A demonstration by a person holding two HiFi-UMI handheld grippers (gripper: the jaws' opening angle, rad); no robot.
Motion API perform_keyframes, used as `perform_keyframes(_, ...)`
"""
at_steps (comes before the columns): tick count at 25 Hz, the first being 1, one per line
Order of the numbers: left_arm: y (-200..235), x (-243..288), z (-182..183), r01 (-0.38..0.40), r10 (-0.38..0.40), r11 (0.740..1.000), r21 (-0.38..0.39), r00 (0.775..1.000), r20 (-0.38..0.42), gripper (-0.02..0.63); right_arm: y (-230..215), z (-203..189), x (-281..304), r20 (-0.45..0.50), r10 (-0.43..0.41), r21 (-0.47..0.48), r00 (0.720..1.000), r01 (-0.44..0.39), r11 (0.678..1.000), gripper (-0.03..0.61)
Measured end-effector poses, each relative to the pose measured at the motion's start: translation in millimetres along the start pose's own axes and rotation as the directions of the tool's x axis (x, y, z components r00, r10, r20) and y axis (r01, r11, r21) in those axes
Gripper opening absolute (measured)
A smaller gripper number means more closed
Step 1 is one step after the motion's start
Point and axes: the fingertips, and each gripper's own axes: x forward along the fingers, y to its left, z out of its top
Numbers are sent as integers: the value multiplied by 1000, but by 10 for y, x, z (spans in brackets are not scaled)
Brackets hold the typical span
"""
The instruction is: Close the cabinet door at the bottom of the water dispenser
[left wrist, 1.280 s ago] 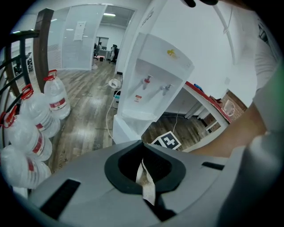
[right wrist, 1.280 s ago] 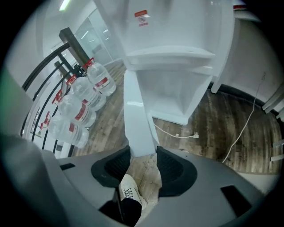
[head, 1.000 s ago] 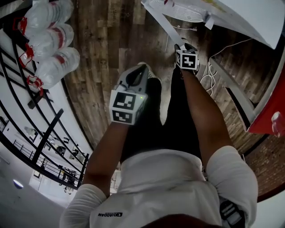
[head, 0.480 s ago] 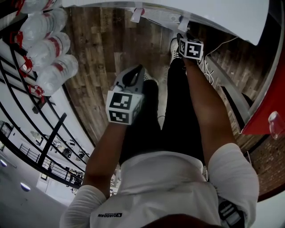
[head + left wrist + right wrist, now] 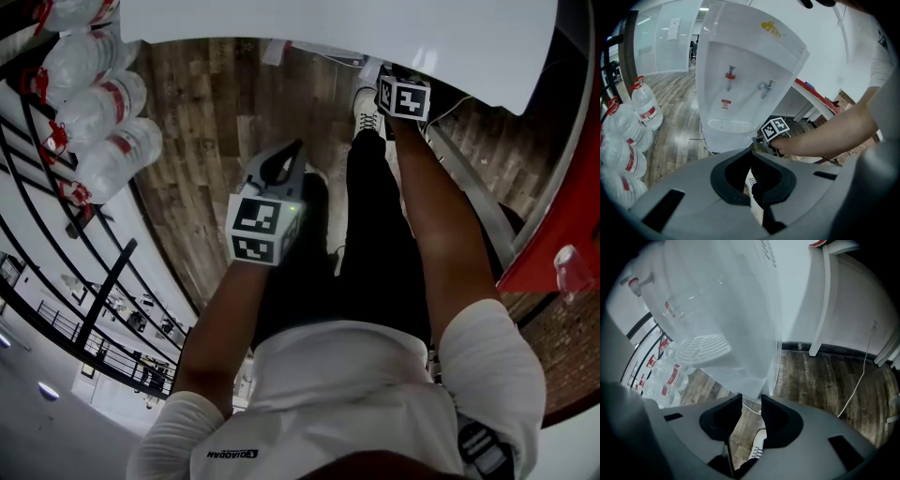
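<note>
The white water dispenser [image 5: 740, 70] stands ahead with a red and a grey tap; in the head view its top [image 5: 375, 37] fills the upper edge. My right gripper [image 5: 750, 398] is down at its base, jaws closing, with only floor showing in the gap. A pale vertical panel edge [image 5: 775, 357], the cabinet door or the dispenser's corner, ends just beyond the tips. I cannot tell whether the door is ajar. The right gripper's marker cube [image 5: 774, 130] shows by the dispenser's lower right. My left gripper [image 5: 298, 145] hangs back over the floor, shut and empty.
Several large water bottles [image 5: 103, 103] lie at the left beside a black railing [image 5: 103, 272]. A white cable [image 5: 862, 376] runs over the wood floor near a white table leg [image 5: 824, 301]. A red-edged surface [image 5: 553, 244] is at the right. The person's shoe [image 5: 367, 111] is under the right gripper.
The right gripper moved up the head view to the dispenser's base. The open door panel seen a second ago is no longer visible. The left gripper shifted slightly.
</note>
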Motion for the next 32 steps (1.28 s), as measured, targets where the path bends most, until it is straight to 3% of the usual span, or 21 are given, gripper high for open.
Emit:
perform_keyframes(9,11,-27,0,-18,18,1000,-13,1000,7,-3,-121,169,38,17,-58,-125,998,60,990,137)
perform_keyframes(18,42,-78,-104,-26,26,1000,-3,1000,-3,-3,-109,288,6,51,-75,-179,996,83,980,137)
perform_keyframes(27,-43,-186,-18,-17,16,999,34,999,28,-3,-76,143,-235,55,-83,-186,995,92,978,137)
perform_keyframes(32,-162,-425,104,13,-16,998,68,998,53,-3,97,179,-691,101,-62,-116,993,74,991,137)
